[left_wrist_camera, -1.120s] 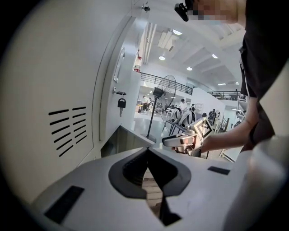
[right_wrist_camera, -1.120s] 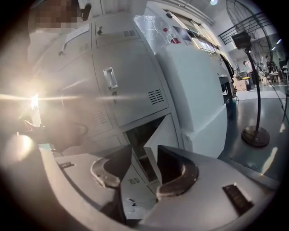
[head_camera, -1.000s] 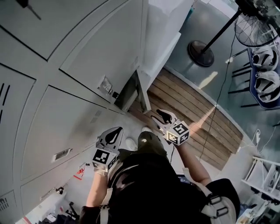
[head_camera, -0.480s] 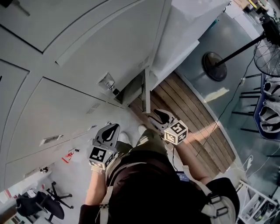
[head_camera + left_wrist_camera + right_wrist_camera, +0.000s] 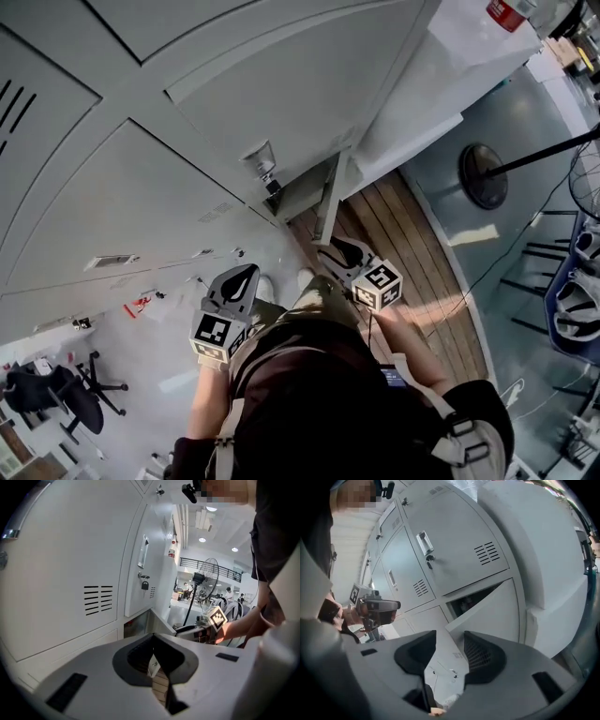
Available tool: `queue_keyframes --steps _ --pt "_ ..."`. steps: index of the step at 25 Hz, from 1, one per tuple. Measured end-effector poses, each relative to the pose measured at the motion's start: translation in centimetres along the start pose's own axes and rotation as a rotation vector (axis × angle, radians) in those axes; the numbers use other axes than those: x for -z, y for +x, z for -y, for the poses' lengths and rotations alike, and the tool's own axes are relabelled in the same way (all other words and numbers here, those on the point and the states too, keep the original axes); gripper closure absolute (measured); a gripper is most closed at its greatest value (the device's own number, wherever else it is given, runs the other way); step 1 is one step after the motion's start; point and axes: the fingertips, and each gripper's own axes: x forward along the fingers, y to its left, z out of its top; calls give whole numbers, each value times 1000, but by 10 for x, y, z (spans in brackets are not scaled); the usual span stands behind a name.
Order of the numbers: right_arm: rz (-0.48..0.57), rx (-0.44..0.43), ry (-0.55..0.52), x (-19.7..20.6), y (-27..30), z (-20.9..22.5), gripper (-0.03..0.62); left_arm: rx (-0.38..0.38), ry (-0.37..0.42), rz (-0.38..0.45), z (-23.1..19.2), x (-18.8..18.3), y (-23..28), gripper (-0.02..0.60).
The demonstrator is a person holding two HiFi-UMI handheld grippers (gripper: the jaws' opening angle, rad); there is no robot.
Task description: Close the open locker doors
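A grey bank of lockers [image 5: 187,141] fills the upper left of the head view. One low locker door [image 5: 328,192] stands ajar, and its dark opening [image 5: 471,599] and swung-out panel [image 5: 492,616] show in the right gripper view. My right gripper [image 5: 339,251] is a short way in front of that door, open, with nothing between its pads [image 5: 450,637]. My left gripper [image 5: 242,279] hovers to the left, before closed doors, its fingers meeting at the tip [image 5: 153,637] with nothing held. The ajar door [image 5: 159,624] also shows just past the left gripper.
A white block [image 5: 422,103] stands right of the lockers. Wooden planks [image 5: 412,253] cover the floor by the open door. A fan's round base [image 5: 483,175] and pole lie to the right, a blue bin with helmets [image 5: 577,300] at the far right, an office chair [image 5: 56,394] lower left.
The head view has swung, so the lockers fill more of the picture. My right gripper has edged a little toward the ajar door. The door and the left gripper have stayed as they were.
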Motion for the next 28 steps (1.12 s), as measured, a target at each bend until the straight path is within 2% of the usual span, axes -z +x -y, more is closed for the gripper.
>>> queue_keyframes --steps 23,28 --pt "-91 -240 -94 -14 74 -30 413 -294 -134 43 -25 28 -57 574" --pt "-104 -267 -115 -17 92 -34 413 -351 -170 44 -29 40 -72 574"
